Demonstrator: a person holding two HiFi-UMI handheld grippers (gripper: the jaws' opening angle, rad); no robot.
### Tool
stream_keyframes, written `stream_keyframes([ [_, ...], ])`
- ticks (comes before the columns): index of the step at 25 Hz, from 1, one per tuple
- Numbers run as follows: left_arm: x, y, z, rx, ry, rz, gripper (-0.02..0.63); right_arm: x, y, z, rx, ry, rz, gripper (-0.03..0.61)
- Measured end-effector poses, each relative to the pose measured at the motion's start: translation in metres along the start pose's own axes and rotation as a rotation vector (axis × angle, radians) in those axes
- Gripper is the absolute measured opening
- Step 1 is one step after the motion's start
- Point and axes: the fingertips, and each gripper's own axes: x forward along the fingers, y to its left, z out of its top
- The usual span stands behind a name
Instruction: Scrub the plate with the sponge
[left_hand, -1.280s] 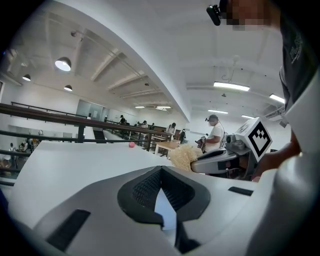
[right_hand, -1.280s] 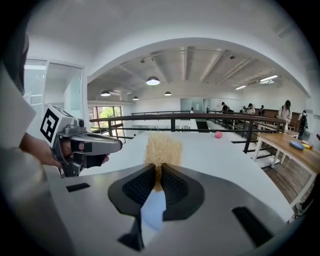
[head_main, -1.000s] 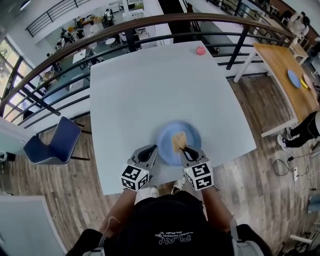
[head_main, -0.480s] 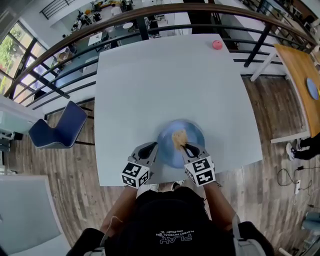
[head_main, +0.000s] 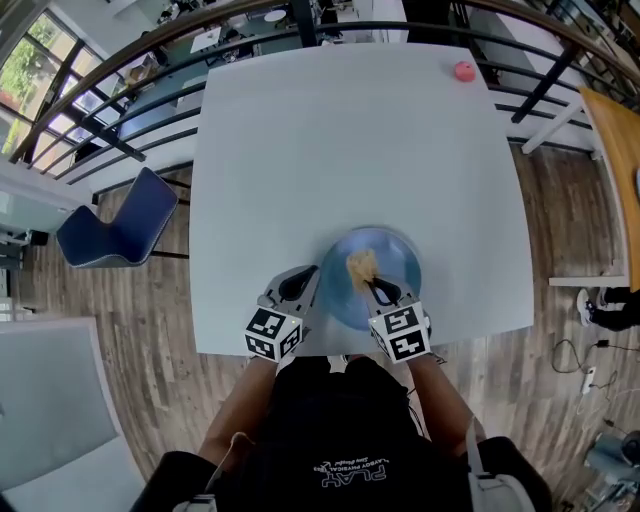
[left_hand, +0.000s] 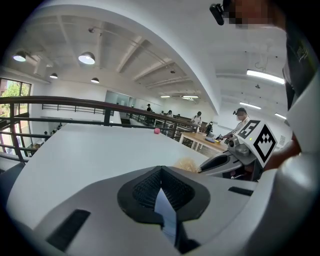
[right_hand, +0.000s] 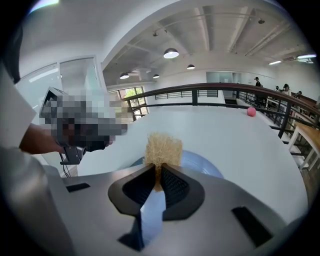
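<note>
A round blue plate (head_main: 392, 262) lies near the front edge of the white table (head_main: 340, 140). A tan fibrous sponge (head_main: 360, 266) rests on the plate's middle-left, and my right gripper (head_main: 369, 284) is shut on its near end. In the right gripper view the sponge (right_hand: 162, 148) sticks up out of the closed jaws of my right gripper (right_hand: 159, 174), with the plate (right_hand: 202, 164) behind it. My left gripper (head_main: 311, 279) is at the plate's left rim, its jaws shut with a thin blue edge between them in the left gripper view (left_hand: 161, 192).
A small pink ball (head_main: 464, 71) sits at the table's far right corner. A blue chair (head_main: 118, 236) stands left of the table, a dark railing (head_main: 110, 140) runs behind it, and a wooden table (head_main: 622, 150) is at the right. The person's body is right at the front edge.
The head view has tilted, so the table sits lower in the picture. Both grippers keep their holds; the sponge stays on about the same spot of the plate.
</note>
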Motion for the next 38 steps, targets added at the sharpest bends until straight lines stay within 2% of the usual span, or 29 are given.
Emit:
stream_keyframes([
  [7, 0.010, 0.018, -0.009, -0.048, 0.011, -0.034, 0.012, 0.026, 0.016, -0.013, -0.012, 0.086, 0.005, 0.044],
  [15, 0.015, 0.037, -0.028, -0.091, 0.049, -0.026, 0.012, 0.050, 0.023, -0.019, -0.020, 0.144, 0.030, 0.044],
  [25, 0.015, 0.040, -0.056, -0.156, 0.087, -0.020, 0.012, 0.071, 0.040, -0.032, -0.069, 0.210, 0.083, 0.044],
  [32, 0.016, 0.042, -0.065, -0.148, 0.104, -0.015, 0.012, 0.081, 0.034, -0.035, -0.069, 0.240, 0.075, 0.044],
  [38, 0.015, 0.038, -0.070, -0.129, 0.122, -0.025, 0.012, 0.081, 0.019, -0.034, -0.038, 0.254, 0.034, 0.044],
])
